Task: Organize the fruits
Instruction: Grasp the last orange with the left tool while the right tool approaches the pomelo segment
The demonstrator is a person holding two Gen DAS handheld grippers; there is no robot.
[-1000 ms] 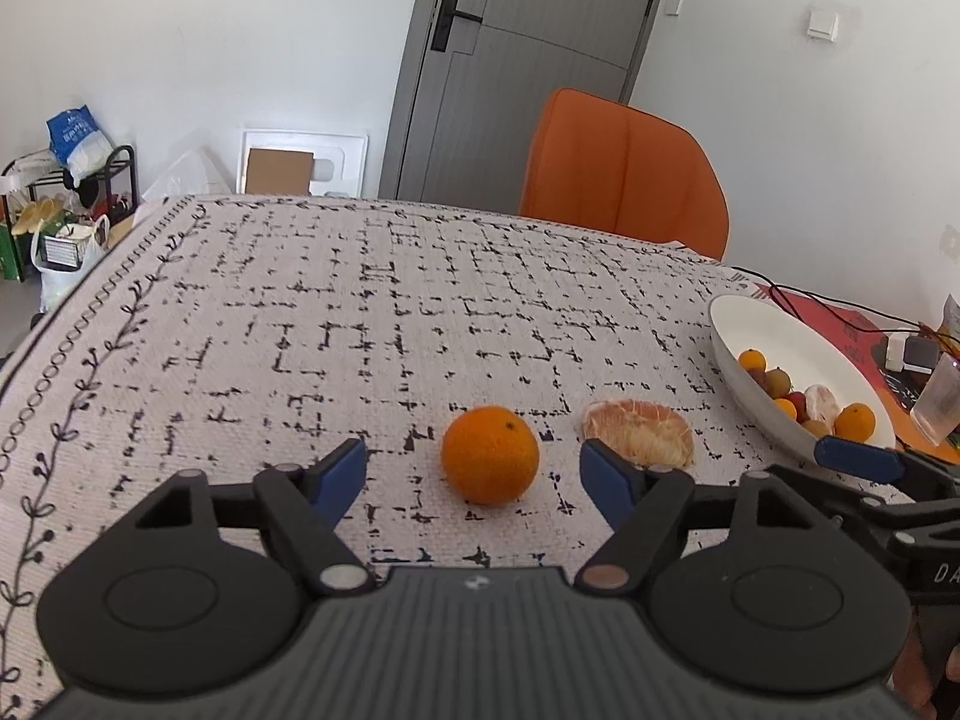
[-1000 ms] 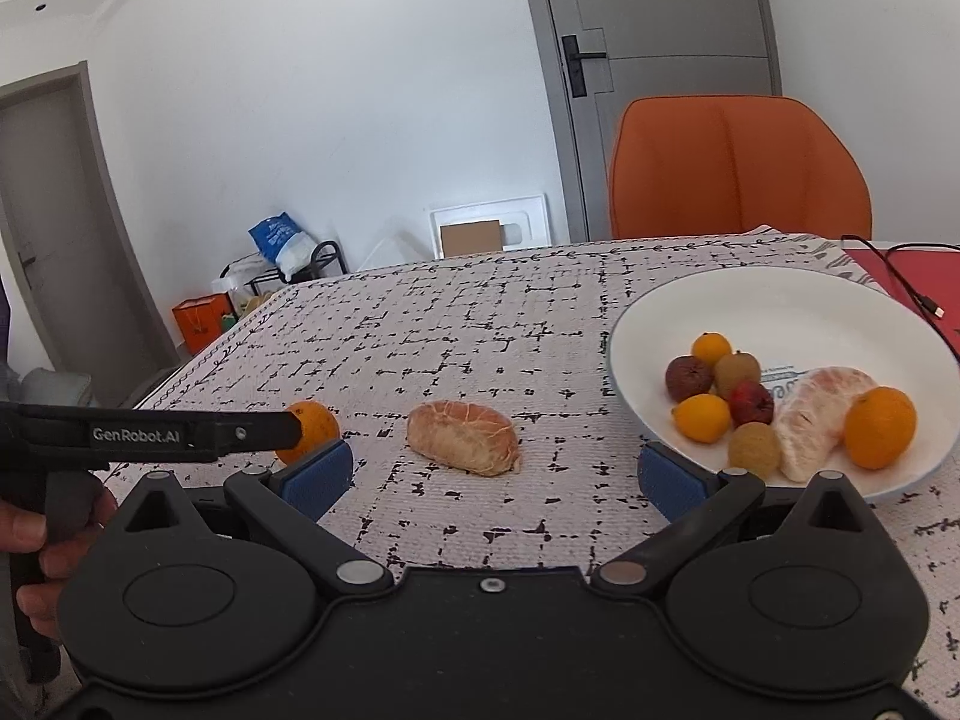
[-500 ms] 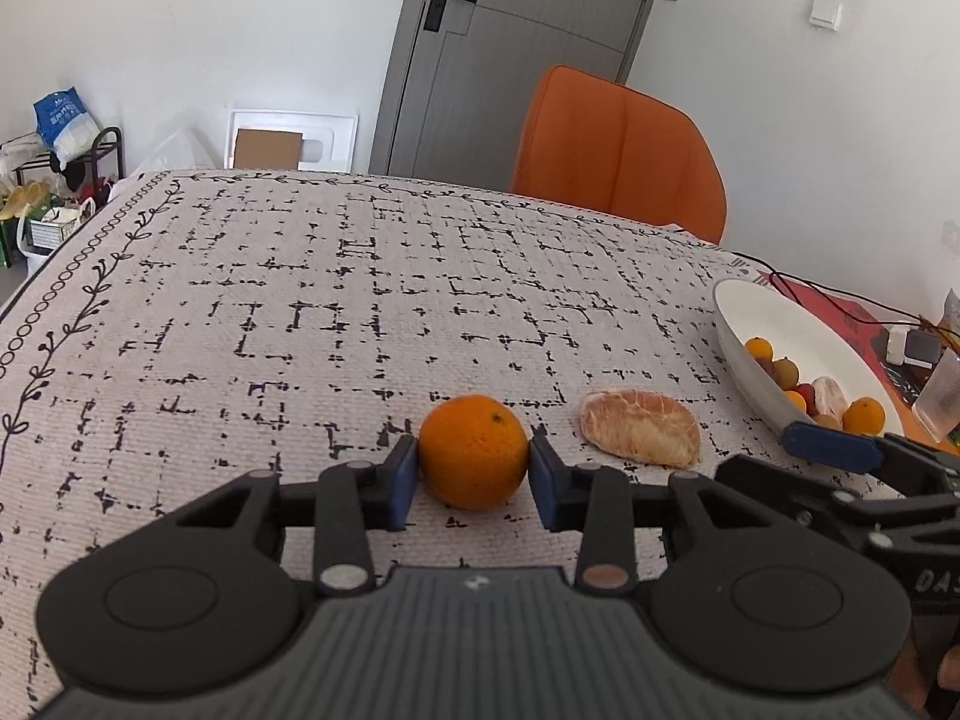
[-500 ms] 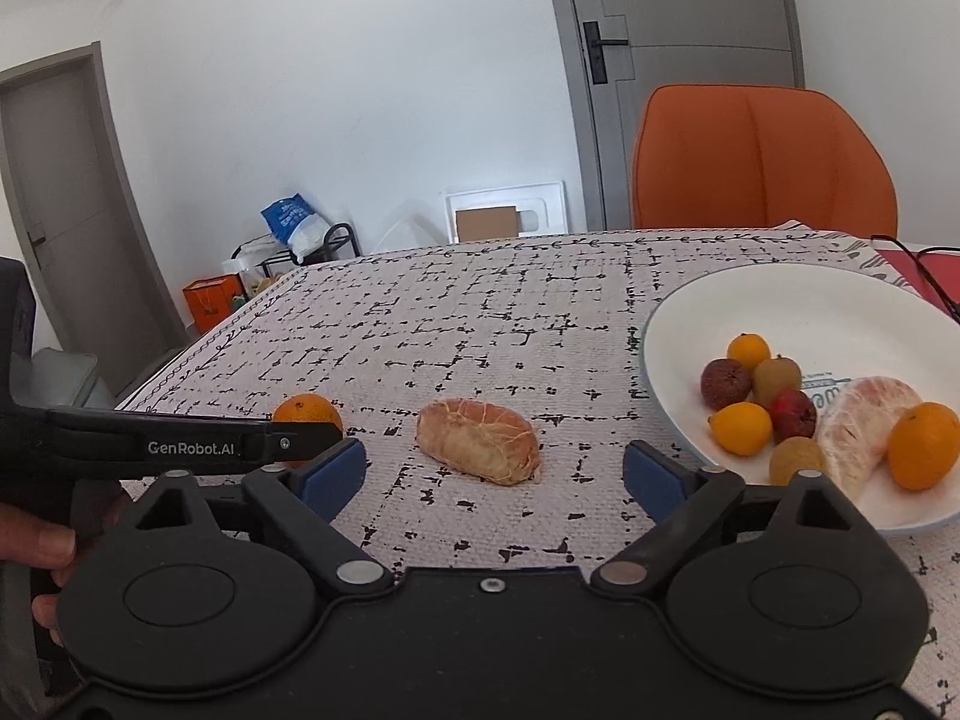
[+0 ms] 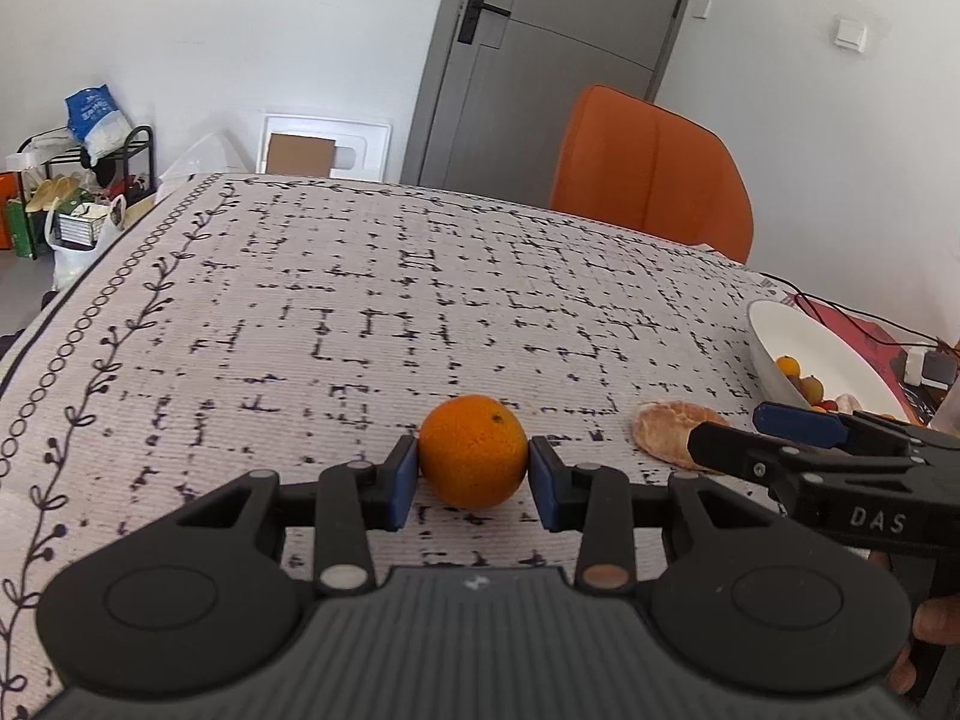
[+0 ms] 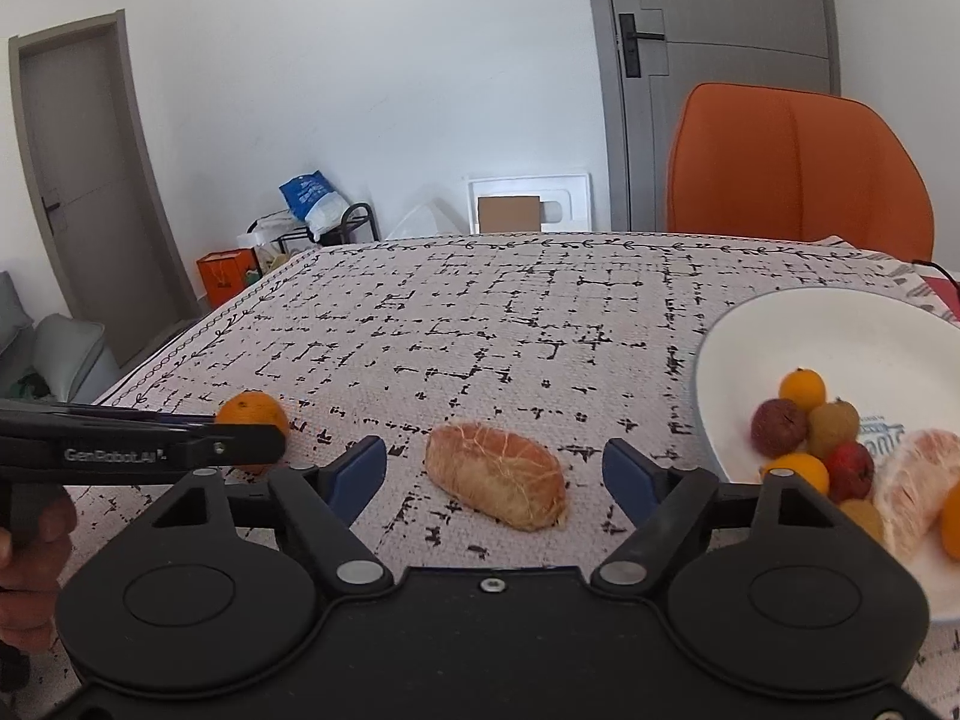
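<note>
My left gripper (image 5: 473, 480) is shut on an orange (image 5: 473, 450), which looks slightly raised above the patterned tablecloth; the orange also shows in the right wrist view (image 6: 252, 414). A peeled pomelo segment (image 6: 497, 483) lies on the cloth between the open blue pads of my right gripper (image 6: 495, 474), which is empty; the segment also shows in the left wrist view (image 5: 675, 429). A white bowl (image 6: 744, 330) at the right holds several small fruits, a peeled segment and an orange.
An orange chair (image 6: 798, 174) stands behind the table's far edge. Cables and a red mat (image 5: 852, 324) lie beyond the bowl (image 5: 774, 330). A rack with bags (image 5: 78, 180) stands on the floor at the left. The patterned cloth (image 6: 510, 312) covers the table.
My left gripper closed on the orange and lifted it slightly. My right gripper moved forward so the pomelo segment sits between its open fingers.
</note>
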